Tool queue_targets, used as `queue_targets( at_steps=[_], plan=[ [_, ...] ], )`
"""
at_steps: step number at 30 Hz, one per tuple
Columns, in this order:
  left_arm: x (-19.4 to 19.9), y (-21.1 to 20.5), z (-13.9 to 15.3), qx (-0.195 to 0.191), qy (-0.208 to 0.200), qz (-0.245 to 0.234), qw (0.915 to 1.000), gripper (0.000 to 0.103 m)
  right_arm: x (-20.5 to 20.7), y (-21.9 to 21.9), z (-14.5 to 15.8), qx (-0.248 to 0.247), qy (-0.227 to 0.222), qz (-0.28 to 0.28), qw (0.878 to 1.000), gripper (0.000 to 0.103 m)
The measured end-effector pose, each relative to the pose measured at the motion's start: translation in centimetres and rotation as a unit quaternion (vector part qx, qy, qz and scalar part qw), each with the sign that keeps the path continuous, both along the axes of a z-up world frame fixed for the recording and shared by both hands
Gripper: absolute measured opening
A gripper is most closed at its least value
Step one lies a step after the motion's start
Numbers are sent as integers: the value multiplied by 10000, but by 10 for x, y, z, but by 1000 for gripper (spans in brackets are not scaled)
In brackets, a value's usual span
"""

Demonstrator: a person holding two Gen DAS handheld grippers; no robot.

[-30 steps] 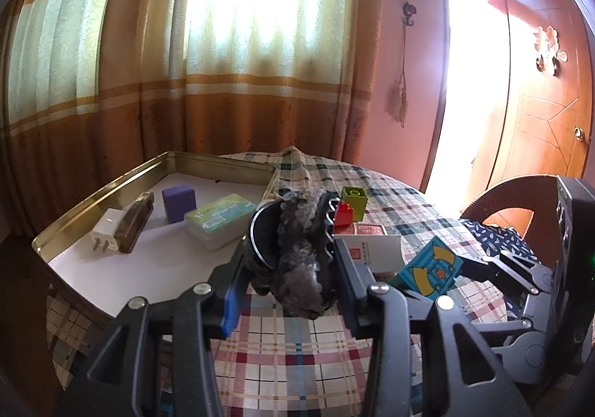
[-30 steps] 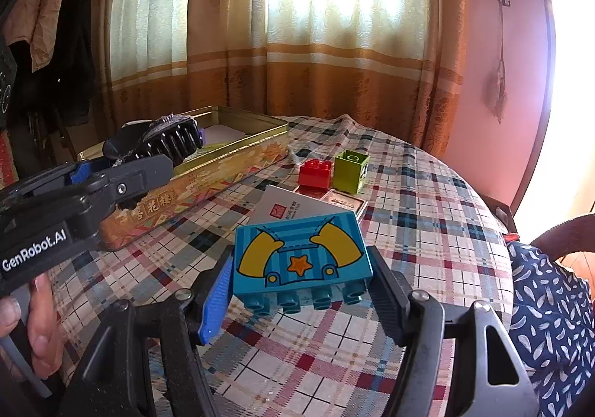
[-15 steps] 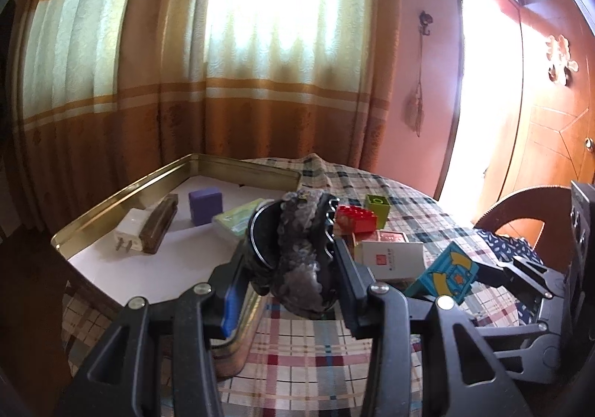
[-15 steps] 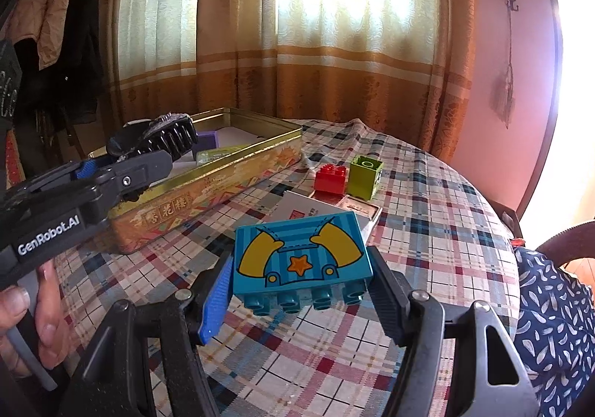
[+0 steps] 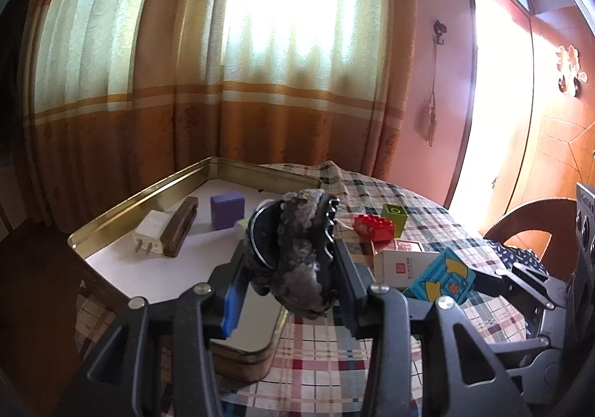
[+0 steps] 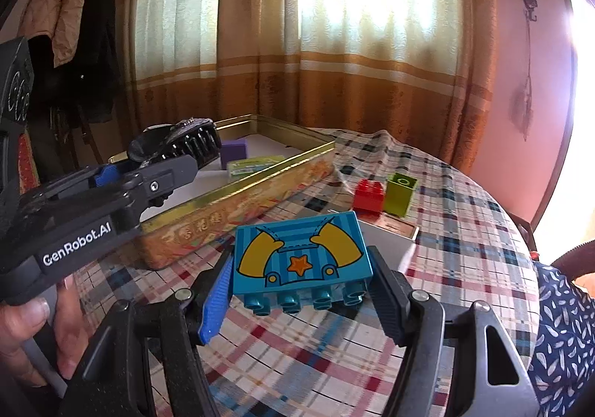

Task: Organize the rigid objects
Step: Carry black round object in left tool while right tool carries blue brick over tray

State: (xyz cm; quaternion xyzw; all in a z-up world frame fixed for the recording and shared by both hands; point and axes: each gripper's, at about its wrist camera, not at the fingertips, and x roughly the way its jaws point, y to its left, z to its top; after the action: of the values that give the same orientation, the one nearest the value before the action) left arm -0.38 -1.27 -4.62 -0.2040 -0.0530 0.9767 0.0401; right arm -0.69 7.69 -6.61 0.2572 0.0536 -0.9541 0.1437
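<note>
Left tool (image 5: 293,268), closed on a black hair clip (image 5: 297,253) with a grey sequined band, held above the near end of the gold tin (image 5: 148,194). Right tool (image 6: 301,283), closed on a blue toy brick (image 6: 301,253) printed with yellow sleeves and an orange star, held above the plaid-covered surface (image 6: 465,223), just outside the tin's decorated side wall. Already lying on the tin's white floor: a white plug adapter (image 5: 148,236), a brown bar (image 5: 181,225) beside it, a purple cube (image 5: 227,210) and a pale green case (image 6: 256,166). Remaining on the surface: a red brick (image 6: 369,196) touching a green brick (image 6: 401,194), both near a white card box (image 6: 390,242).

Step in hand, as judged: transport, with both items lifted and neither yet placed. The next move calls for lowering the clip onto the bare white floor near the adapter and parting the left tool's fingers only once it rests there; the brick must first be carried over the tin's wall.
</note>
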Motion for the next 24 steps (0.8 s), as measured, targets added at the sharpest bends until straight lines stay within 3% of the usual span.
queue_targets(
  at_steps=[24],
  plan=[
    [-10, -41, 9, 191, -1, 507, 9985, 42, -9, -6, 9, -130, -6, 121, 9998, 68]
  ],
)
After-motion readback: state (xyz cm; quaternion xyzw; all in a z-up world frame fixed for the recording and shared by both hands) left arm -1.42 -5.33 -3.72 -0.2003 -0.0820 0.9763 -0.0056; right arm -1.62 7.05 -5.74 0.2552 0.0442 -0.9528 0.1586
